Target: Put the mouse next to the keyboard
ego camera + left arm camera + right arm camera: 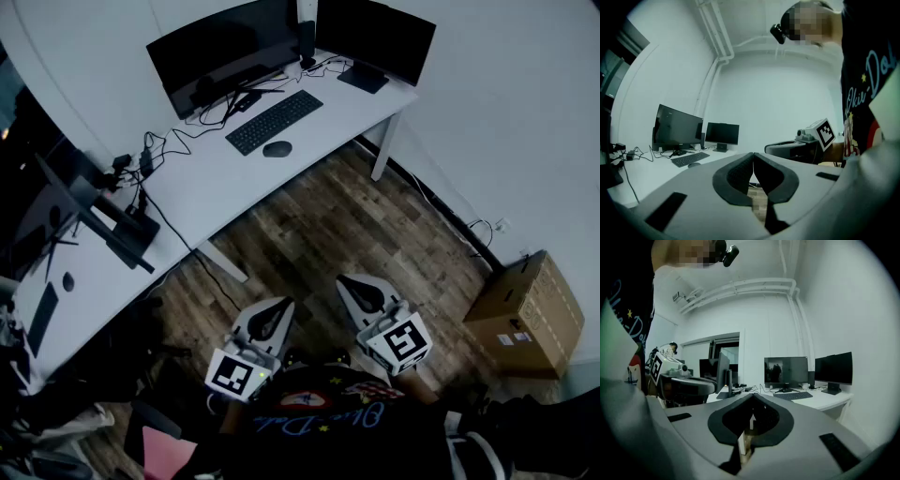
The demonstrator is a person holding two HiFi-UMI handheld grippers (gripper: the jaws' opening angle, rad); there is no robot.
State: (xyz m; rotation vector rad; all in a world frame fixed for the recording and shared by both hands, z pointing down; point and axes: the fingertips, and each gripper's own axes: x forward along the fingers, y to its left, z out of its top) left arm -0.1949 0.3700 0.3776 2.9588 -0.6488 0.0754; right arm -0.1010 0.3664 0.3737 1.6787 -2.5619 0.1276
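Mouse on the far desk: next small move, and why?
Probably step toward the desk, right claw leading: it and the left claw are shut and empty over the floor, well short of the mouse lying by the keyboard.

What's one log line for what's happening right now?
left gripper: shut, empty | right gripper: shut, empty | mouse: on desk by keyboard, untouched | grippers: over floor, off desk

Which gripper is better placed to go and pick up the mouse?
Probably left: the mouse lies almost straight ahead of the left gripper; the right gripper stands further aside. Both are shut and far away.
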